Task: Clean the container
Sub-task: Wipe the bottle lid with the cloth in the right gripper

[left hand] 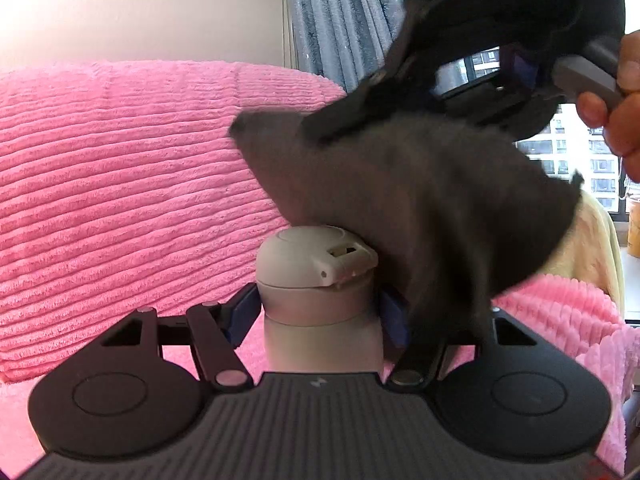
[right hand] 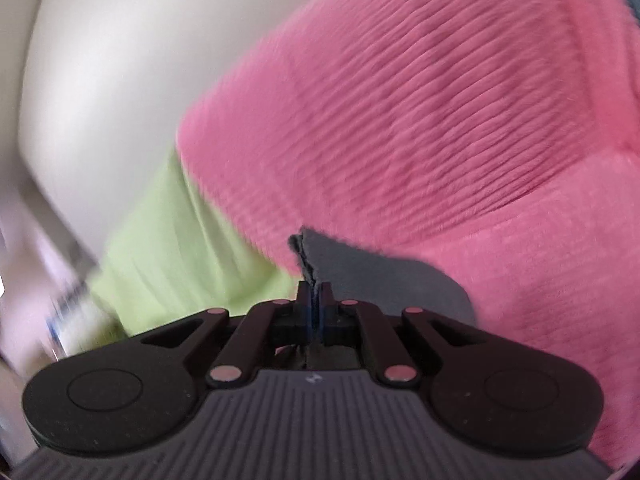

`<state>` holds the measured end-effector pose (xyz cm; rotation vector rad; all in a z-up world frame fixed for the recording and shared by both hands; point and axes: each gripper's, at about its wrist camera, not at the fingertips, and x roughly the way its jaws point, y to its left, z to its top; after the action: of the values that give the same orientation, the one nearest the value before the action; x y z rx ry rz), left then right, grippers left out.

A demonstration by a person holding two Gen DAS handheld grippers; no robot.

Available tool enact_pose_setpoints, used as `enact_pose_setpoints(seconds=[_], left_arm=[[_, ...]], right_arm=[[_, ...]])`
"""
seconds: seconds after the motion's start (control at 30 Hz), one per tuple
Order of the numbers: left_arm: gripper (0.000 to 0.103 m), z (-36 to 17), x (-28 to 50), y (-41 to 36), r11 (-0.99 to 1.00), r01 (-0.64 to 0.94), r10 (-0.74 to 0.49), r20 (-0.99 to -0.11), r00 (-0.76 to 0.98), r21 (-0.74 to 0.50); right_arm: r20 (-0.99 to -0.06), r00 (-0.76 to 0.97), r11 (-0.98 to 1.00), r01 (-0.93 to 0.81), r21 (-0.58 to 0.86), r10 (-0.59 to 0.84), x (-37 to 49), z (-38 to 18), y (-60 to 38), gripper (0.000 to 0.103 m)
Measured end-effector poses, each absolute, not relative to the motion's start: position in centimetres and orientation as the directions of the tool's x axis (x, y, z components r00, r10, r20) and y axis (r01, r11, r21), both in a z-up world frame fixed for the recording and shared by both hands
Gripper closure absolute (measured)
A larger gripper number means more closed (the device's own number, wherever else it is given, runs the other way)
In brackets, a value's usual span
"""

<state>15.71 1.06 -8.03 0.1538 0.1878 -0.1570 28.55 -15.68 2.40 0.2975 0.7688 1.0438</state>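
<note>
Two grippers share the work here, one holding and one wiping. In the left wrist view the left gripper is clamped on the neck of a pale lidded container, a bottle standing upright with its long axis vertical and its cap rising just past the blue pads; the body runs down out of sight behind the gripper's housing. Above and to the right, the right gripper comes in at a slant, a person's hand on its handle, and a dark grey cloth hangs from its jaws, draped against the right side of the cap and shoulder. Motion blur softens the cloth's edge, so whether it presses on the lid or only brushes it is hard to say. A pink ribbed blanket fills the background. In the right wrist view the right gripper is nearly closed, pinching the thin fold of the dark grey cloth that fans out ahead and to the right; the container itself is not visible there, only the pink ribbed blanket and a pale green fabric. Judging from this, the container lies below and to the left of the cloth hand, so the next wipe calls for a stroke down and across the cap.
</note>
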Motion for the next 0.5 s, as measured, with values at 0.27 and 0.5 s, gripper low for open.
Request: enact_pose_setpoints(seconds=[0.27,0.5], left_arm=[[0.037,-8.0,15.5,1.2,0.977,0.161,-0.131,-0.201,0.971,0.139],[0.038,-8.1,15.4,0.5,0.97,0.171,-0.137,-0.193,0.972,0.174]], right_arm=[[-0.588,0.211,0.528,-0.725,0.442,0.781,29.4,2.1,-10.7,0.102],[-0.602,0.17,0.536,-0.678,0.503,0.78,32.2,1.6,-9.4,0.103]])
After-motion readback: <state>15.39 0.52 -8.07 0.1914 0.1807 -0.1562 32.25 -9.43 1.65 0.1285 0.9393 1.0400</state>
